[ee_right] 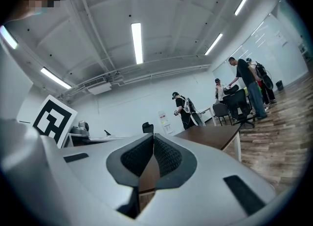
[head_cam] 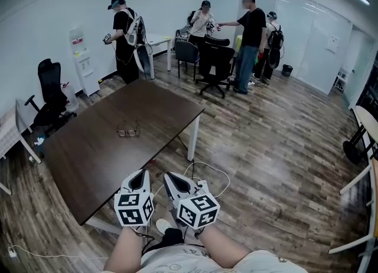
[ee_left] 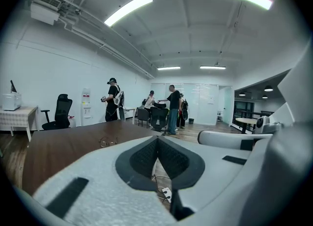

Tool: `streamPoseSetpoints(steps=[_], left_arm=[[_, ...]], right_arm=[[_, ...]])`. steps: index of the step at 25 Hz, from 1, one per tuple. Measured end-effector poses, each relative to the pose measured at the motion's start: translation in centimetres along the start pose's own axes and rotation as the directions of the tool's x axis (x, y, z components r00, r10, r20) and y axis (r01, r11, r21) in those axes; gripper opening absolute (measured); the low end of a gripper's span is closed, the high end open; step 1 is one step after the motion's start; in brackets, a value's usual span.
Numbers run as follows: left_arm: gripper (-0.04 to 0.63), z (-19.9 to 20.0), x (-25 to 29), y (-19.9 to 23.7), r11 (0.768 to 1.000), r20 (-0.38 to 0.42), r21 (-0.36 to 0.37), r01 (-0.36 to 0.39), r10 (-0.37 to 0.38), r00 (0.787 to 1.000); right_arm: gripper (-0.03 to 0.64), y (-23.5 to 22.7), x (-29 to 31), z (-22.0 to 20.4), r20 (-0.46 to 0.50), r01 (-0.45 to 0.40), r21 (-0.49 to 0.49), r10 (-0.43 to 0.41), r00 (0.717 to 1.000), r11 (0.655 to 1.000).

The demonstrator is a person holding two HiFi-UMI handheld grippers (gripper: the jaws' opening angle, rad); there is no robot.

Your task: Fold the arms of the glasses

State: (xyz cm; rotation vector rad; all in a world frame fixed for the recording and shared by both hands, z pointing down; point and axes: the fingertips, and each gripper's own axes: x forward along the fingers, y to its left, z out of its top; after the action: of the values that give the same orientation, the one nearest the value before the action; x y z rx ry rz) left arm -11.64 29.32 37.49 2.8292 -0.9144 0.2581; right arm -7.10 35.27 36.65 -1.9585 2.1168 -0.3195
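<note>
A pair of thin-framed glasses (head_cam: pixel 127 130) lies on the dark brown table (head_cam: pixel 88 153), near its middle, arms spread. The glasses (ee_left: pixel 108 142) show small and far off in the left gripper view. My left gripper (head_cam: pixel 140 174) hovers at the table's near edge, shut and empty. My right gripper (head_cam: pixel 170 177) is beside it, just off the table's near corner, also shut with nothing between its pads. In the left gripper view the left gripper (ee_left: pixel 157 139) has its pads pressed together. The right gripper (ee_right: pixel 153 137) points along the table's side, and the glasses are hidden in that view.
Several people (head_cam: pixel 251 35) stand at the back among office chairs (head_cam: pixel 215 65). A black chair (head_cam: pixel 50 91) and a water dispenser (head_cam: pixel 82 59) are by the left wall. A power strip with a white cable (head_cam: pixel 204 183) lies on the wooden floor below my grippers.
</note>
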Motion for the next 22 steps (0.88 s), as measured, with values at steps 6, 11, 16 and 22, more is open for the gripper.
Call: streamPoseSetpoints(steps=[6, 11, 16, 22], left_arm=[[0.014, 1.2, 3.8, 2.2, 1.0, 0.004, -0.002, 0.0, 0.0, 1.0], [0.014, 1.8, 6.8, 5.4, 1.0, -0.001, -0.016, -0.022, 0.022, 1.0], [0.014, 2.5, 9.6, 9.0, 0.997, -0.012, -0.058, -0.041, 0.04, 0.999], [0.014, 3.2, 13.1, 12.9, 0.994, -0.032, -0.089, -0.056, 0.053, 0.998]], right_arm=[[0.016, -2.4, 3.9, 0.9, 0.004, 0.009, -0.002, -0.009, 1.0, 1.0], [0.017, -3.1, 8.2, 0.7, -0.023, -0.02, 0.005, 0.02, 1.0, 1.0], [0.017, -3.3, 13.1, 0.9, -0.053, -0.058, 0.015, 0.059, 0.997, 0.998], [0.016, -4.3, 18.2, 0.7, -0.089, -0.074, 0.014, 0.075, 0.993, 0.997]])
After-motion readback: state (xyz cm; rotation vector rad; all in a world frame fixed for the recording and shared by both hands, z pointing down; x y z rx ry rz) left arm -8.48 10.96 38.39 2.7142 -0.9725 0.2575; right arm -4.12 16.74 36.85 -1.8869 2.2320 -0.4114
